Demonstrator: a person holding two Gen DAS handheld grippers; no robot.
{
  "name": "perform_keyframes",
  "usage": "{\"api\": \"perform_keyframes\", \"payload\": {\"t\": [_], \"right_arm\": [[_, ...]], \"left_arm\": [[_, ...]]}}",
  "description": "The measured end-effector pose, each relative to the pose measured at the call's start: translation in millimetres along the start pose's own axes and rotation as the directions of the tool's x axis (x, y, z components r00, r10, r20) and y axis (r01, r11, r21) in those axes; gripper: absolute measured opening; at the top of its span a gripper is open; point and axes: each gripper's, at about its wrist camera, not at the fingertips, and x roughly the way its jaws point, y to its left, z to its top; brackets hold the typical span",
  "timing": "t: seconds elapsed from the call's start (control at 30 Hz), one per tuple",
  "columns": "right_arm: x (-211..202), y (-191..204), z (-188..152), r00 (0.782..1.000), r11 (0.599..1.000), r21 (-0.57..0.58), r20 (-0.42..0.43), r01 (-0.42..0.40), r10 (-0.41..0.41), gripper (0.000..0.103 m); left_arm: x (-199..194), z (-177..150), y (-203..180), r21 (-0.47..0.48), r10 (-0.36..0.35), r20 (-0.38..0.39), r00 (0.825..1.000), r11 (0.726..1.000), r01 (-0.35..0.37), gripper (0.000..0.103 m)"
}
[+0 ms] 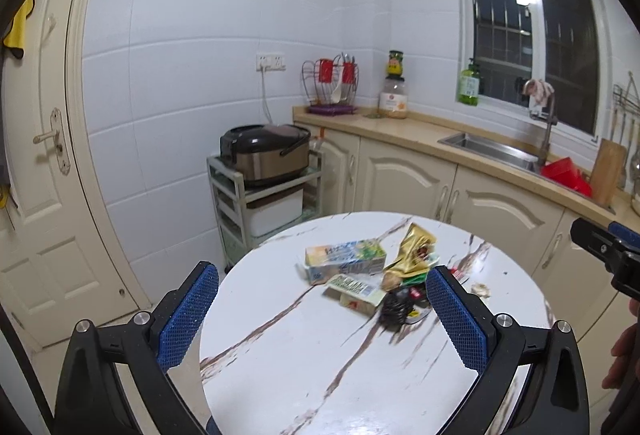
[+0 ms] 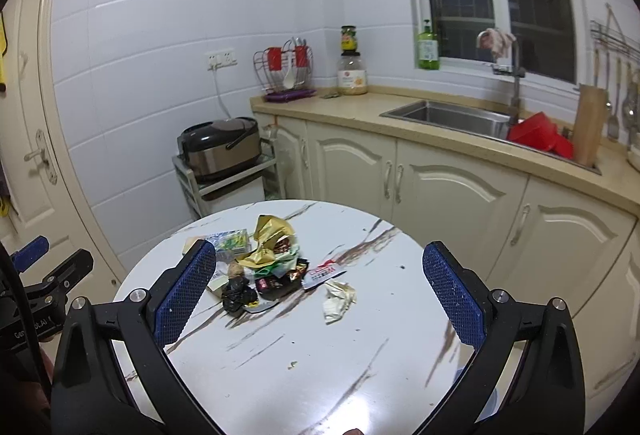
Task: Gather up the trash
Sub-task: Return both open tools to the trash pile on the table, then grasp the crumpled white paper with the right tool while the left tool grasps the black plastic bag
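Several wrappers [image 2: 276, 259] overlap, lower ones hidden

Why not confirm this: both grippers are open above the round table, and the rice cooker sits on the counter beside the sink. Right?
One error: the rice cooker sits on a small cart left of the counter, as the right wrist view shows. Both grippers are open above the table.

Print on cartons [image 1: 344, 261] blurred; nothing legible.
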Motion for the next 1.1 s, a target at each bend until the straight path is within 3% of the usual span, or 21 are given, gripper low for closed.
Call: {"api": "perform_keyframes", "payload": {"t": [0.33, 0.63, 0.83, 0.93, 1.1], "right_arm": [[61, 10, -15, 0.990, 1.000, -0.017, -0.137, 0.011, -0.014, 0.103], [140, -21, -64, 0.934, 0.998, -0.012, -0.350, 0.068, -0.068, 0.103], [171, -42, -83, 0.911, 0.997, 0.014, -0.406, 0.082, -0.069, 0.101], [187, -46, -87, 0.905, 0.998, 0.012, -0.422, 0.064, -0.053, 0.092], [206, -44, -92, 0.896, 1.000, -0.015, -0.443, 0.026, -0.030, 0.062]], "left_arm": [[72, 7, 17, -0.019, -0.017, -0.144, 0.989, 1.000, 0.014, 0.102], [137, 9, -6, 0.016, -0.065, -0.252, 0.966, 0.997, 0.071, 0.102], [180, 15, -28, 0.053, -0.078, -0.312, 0.947, 0.994, 0.099, 0.102], [203, 21, -34, 0.062, -0.081, -0.335, 0.939, 0.992, 0.108, 0.102], [239, 24, -44, 0.059, -0.072, -0.361, 0.930, 0.993, 0.100, 0.102]]}}
